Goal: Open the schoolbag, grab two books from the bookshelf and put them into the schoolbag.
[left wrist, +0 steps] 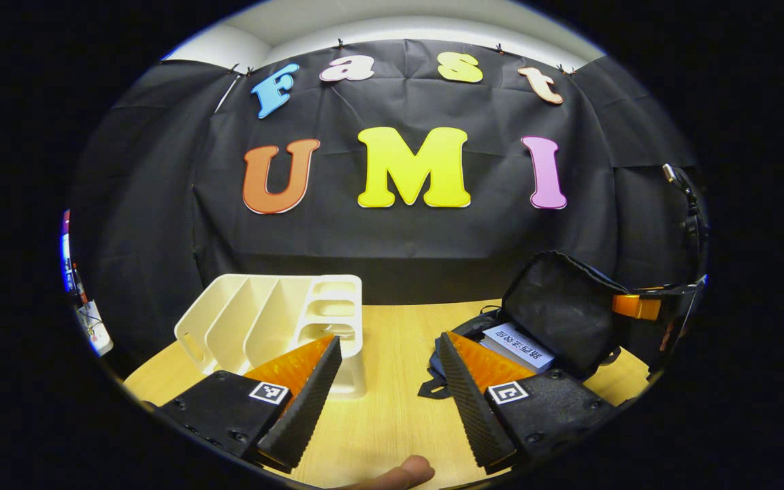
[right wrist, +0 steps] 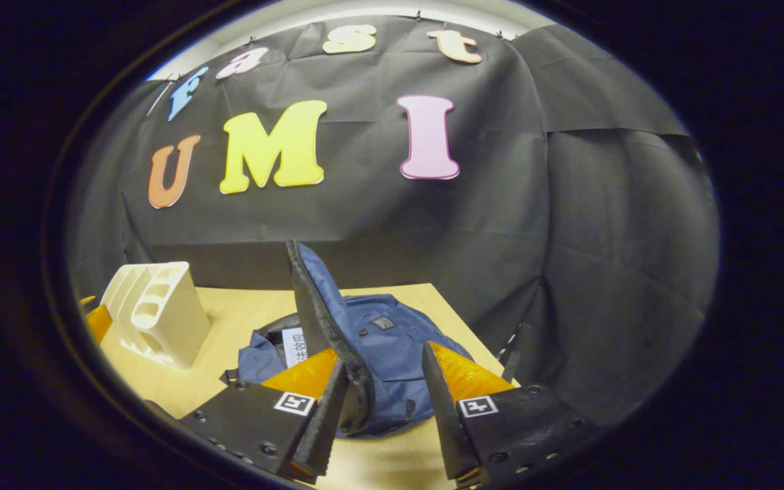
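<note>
Ahead of the right gripper (right wrist: 382, 401), the soft blue fabric schoolbag (right wrist: 392, 347) is lying open, its limp flap standing between spread fingers; a white-covered book (left wrist: 518, 346) is sitting inside, stiff, best taken by its edge; left gripper (left wrist: 392, 391) is gaping beside the empty cream plastic bookshelf (left wrist: 263, 313)

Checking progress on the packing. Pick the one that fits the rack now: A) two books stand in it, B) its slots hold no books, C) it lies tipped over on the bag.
B: the rack stands with bare slots, and a book lies inside the open bag.
</note>
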Action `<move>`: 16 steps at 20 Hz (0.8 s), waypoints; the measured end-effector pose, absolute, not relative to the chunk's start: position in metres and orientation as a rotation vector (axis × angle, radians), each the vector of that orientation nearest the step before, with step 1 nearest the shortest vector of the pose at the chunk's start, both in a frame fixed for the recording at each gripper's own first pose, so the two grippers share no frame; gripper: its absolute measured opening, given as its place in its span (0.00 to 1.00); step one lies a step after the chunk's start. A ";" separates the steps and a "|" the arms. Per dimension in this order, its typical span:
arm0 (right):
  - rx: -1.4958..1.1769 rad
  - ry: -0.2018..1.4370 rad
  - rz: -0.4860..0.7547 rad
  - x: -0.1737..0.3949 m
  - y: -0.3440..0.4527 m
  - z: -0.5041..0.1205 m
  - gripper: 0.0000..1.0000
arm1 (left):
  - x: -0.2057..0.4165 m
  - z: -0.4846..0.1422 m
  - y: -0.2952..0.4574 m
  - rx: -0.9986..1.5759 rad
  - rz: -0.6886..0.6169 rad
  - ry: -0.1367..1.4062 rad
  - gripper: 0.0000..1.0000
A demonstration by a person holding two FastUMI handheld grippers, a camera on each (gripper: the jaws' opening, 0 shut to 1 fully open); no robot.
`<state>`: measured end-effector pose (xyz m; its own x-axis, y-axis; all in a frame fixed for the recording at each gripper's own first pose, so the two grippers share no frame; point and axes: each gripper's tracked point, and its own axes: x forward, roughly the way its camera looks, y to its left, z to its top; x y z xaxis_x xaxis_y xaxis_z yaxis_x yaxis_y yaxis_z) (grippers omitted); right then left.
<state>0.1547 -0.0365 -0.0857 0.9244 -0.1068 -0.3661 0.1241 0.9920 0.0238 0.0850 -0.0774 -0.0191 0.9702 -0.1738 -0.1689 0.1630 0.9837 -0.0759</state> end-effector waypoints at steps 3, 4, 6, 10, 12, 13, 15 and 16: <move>0.040 0.346 -0.106 0.122 -0.032 -0.074 0.81 | 0.056 -0.010 -0.058 -0.047 -0.147 0.158 0.95; 0.047 0.334 -0.093 0.111 -0.029 -0.070 0.83 | 0.049 -0.005 -0.052 -0.046 -0.137 0.149 0.91; 0.043 0.306 -0.085 0.083 -0.031 -0.060 0.87 | 0.027 0.001 -0.042 -0.048 -0.131 0.141 0.92; 0.028 0.243 -0.078 0.026 -0.037 -0.044 0.87 | -0.018 0.007 -0.031 -0.058 -0.125 0.113 0.92; 0.026 0.217 -0.076 -0.004 -0.037 -0.042 0.91 | -0.035 0.014 -0.030 -0.052 -0.129 0.083 0.93; 0.026 0.208 -0.080 -0.017 -0.038 -0.043 0.95 | -0.042 0.015 -0.032 -0.042 -0.134 0.074 0.94; 0.035 0.198 -0.076 -0.038 -0.037 -0.046 0.97 | -0.054 0.016 -0.032 -0.029 -0.136 0.064 0.96; 0.045 0.185 -0.065 -0.043 -0.033 -0.046 0.98 | -0.061 0.018 -0.037 -0.029 -0.151 0.058 0.97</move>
<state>-0.0428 -0.0327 -0.0464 0.9808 -0.0608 -0.1855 0.0692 0.9968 0.0391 -0.0609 -0.0367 0.0177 0.9870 -0.1507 -0.0559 0.1490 0.9883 -0.0336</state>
